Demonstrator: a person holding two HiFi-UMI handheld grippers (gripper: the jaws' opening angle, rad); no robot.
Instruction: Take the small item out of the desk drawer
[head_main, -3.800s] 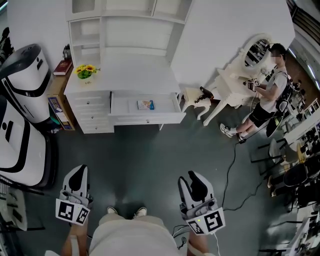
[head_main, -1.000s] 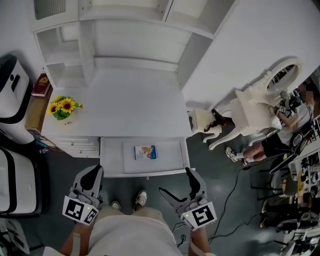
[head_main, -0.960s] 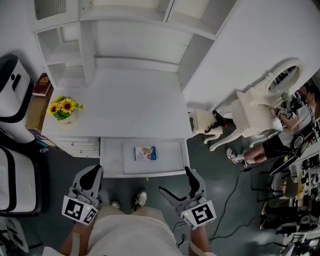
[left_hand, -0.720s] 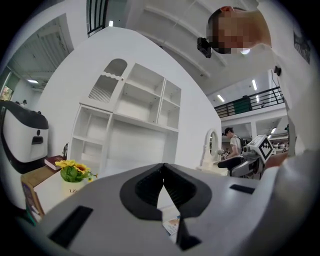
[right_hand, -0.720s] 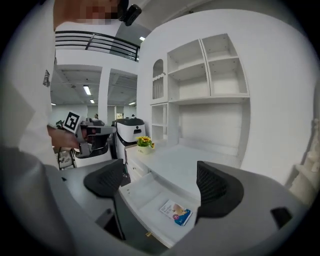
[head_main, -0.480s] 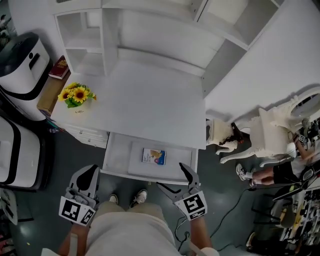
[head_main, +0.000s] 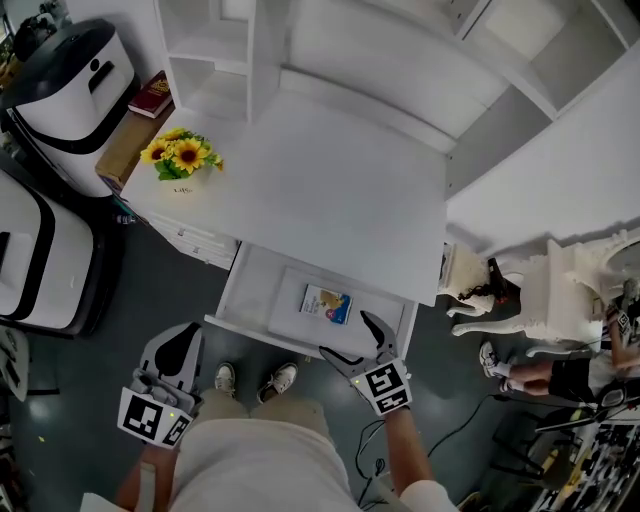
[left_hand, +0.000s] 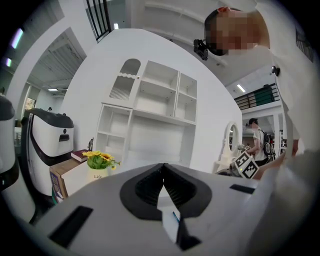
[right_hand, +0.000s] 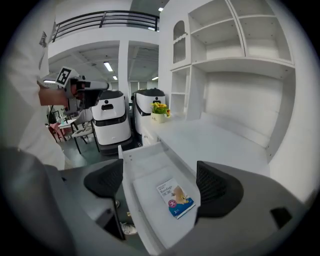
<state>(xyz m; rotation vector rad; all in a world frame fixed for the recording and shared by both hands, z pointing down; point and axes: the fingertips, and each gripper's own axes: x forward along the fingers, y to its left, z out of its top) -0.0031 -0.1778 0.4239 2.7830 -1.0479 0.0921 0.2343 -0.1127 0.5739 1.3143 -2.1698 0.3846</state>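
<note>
A white desk drawer stands pulled out under the desktop. A small flat packet with a blue edge lies flat on its floor. My right gripper hangs open at the drawer's front right corner, a little short of the packet. In the right gripper view the packet lies between the spread jaws of my right gripper, below them. My left gripper is shut and empty, held low at the left, in front of the drawer. In its own view my left gripper has its jaws pressed together.
A pot of yellow flowers sits on the desktop's left end, with a red book on a side cabinet beyond. White robot housings stand at left. A white dressing table and a person are at right.
I have stepped up to the desk, so the drawer now lies close below me. The right gripper has moved forward to the drawer's front edge. The left gripper stays low and shut.
</note>
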